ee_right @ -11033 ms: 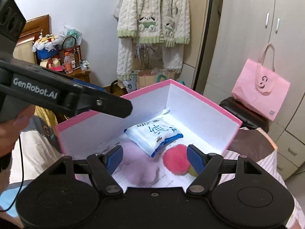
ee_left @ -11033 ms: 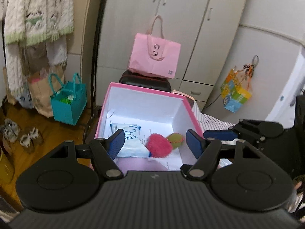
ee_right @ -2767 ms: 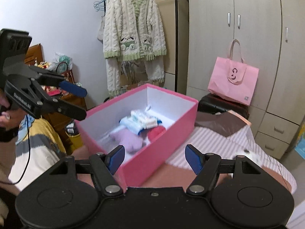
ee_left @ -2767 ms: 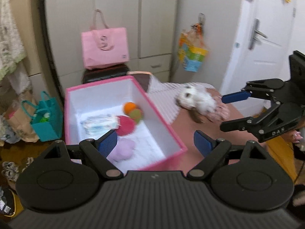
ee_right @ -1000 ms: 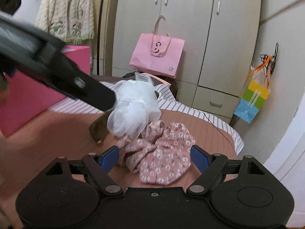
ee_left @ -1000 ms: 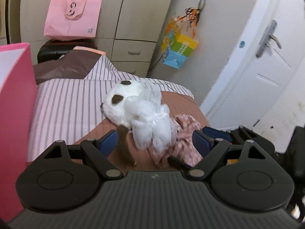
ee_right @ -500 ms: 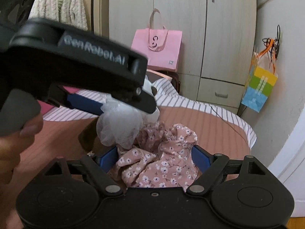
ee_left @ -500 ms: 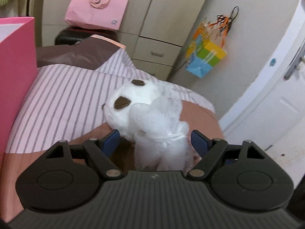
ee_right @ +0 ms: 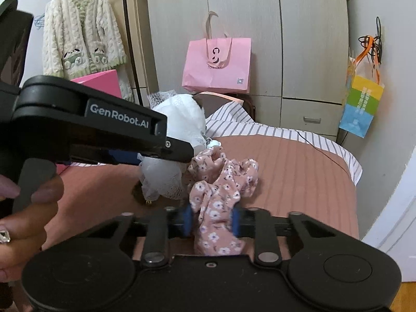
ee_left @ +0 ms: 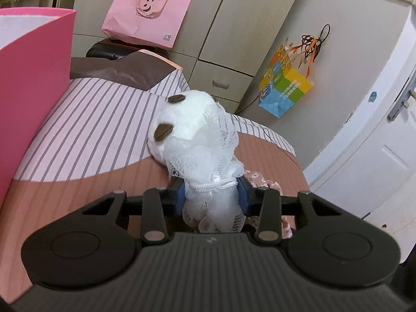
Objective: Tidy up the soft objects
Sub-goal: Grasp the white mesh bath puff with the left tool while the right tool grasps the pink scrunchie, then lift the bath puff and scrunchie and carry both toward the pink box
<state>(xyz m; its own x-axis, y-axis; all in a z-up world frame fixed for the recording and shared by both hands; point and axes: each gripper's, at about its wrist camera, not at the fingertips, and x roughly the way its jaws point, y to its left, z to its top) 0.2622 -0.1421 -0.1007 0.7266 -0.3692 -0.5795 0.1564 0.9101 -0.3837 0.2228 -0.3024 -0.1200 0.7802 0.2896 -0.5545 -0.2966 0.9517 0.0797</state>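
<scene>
While both grips bite: left gripper [ee_left: 212,195] clamped on white plush toy [ee_left: 192,140] through its mesh, lower centre; right gripper [ee_right: 211,219] closing on floral cloth [ee_right: 221,189] — lift straight, slowly; pink box [ee_left: 33,78] upper left, likely destination.

Our left gripper [ee_left: 212,195] clamps the white plush toy [ee_left: 195,140] mid-frame; pink box [ee_left: 33,78] at left.

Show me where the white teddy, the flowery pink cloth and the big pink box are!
white teddy [ee_left: 182,119]: left wrist view, its head.
flowery pink cloth [ee_right: 221,195]: right wrist view, its bunched middle.
big pink box [ee_left: 33,78]: left wrist view, outer wall.
</scene>
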